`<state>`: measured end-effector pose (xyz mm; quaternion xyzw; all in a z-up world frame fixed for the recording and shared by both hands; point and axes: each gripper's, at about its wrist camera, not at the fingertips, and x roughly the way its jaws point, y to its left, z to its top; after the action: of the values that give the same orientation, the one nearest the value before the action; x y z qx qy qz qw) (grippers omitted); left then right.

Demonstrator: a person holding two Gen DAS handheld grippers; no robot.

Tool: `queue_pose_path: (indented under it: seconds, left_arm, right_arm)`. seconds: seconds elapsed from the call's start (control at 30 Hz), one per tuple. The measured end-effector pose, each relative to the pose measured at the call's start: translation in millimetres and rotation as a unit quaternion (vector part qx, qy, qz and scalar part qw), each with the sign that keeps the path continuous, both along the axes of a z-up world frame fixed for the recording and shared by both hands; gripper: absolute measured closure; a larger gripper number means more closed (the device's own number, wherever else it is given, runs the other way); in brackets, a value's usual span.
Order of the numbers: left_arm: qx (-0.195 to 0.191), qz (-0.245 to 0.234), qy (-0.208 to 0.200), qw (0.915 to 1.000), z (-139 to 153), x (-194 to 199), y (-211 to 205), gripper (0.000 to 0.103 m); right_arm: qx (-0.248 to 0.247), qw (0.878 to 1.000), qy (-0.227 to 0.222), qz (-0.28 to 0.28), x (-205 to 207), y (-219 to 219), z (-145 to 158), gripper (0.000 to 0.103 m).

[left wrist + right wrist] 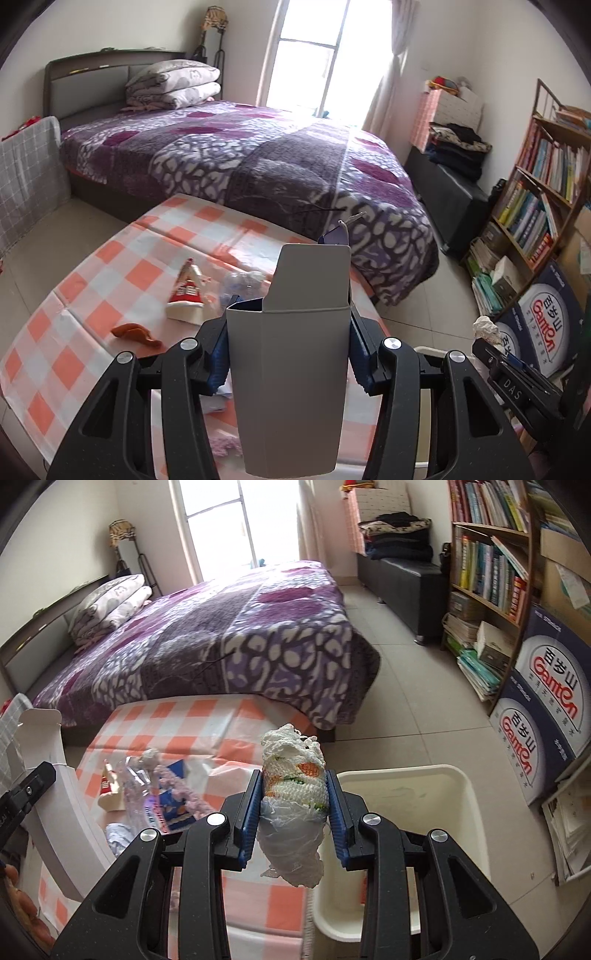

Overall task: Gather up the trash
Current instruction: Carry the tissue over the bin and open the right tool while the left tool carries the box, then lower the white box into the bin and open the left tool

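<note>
My left gripper point(288, 347) is shut on an empty grey-white cardboard box point(295, 362), held upright above the checked table point(92, 295). The box also shows at the left of the right wrist view point(48, 775). My right gripper point(294, 805) is shut on a white foam net wad with plastic wrap point(293, 797), held over the table's right edge, next to the cream trash bin point(454, 812). On the table lie a red and white carton point(186, 295), an orange peel point(135, 332), a crumpled clear bottle point(240, 282) and a blue wrapper point(171, 797).
A bed with a purple blanket point(258, 158) stands just beyond the table. A bookshelf point(487, 565) and Ganten boxes point(543, 701) line the right wall. A black bench with clothes point(402, 568) is farther back. The bin stands on tiled floor point(417, 701).
</note>
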<state>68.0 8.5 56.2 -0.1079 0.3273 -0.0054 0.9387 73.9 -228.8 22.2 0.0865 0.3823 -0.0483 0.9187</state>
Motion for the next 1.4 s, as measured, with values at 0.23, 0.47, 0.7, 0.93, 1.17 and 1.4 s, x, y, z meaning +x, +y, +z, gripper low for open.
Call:
queue_pose_path:
  seconds: [0.23,0.47,0.7,0.93,1.17,1.4]
  left_arm:
    - [-0.005,-0.038,0.002,0.9993,-3.1,3.5,-39.6,0.051]
    - [-0.026,-0.083,0.012,0.9961,-9.7,6.5,-81.9,0.051]
    - [-0.035,-0.133,0.028,0.9901,-22.2,7.9,-129.6,0.051]
    - [-0.043,-0.169,0.049,0.9835,-38.0,11.0,-165.6,0.051]
    - [-0.048,-0.198,0.074,0.9763,-57.4,15.7,-197.1,0.051]
    - [-0.086,-0.233,0.09,0.9646,-70.4,16.5,-218.5,0.028]
  right_arm:
    - [0.002,0.999,0.011,-0.045,-9.0,-41.8,-3.5,0.071]
    - [0.001,0.996,0.026,-0.09,-16.6,-80.0,-9.0,0.068]
    - [-0.004,0.991,0.022,-0.129,-28.0,-114.4,-7.5,0.047]
    - [0.013,0.984,0.028,-0.173,-39.4,-156.6,-11.0,0.037]
    - [0.03,0.978,0.034,-0.203,-47.3,-187.1,-15.1,0.036]
    - [0.028,0.973,0.029,-0.228,-55.0,-204.6,-13.9,0.027]
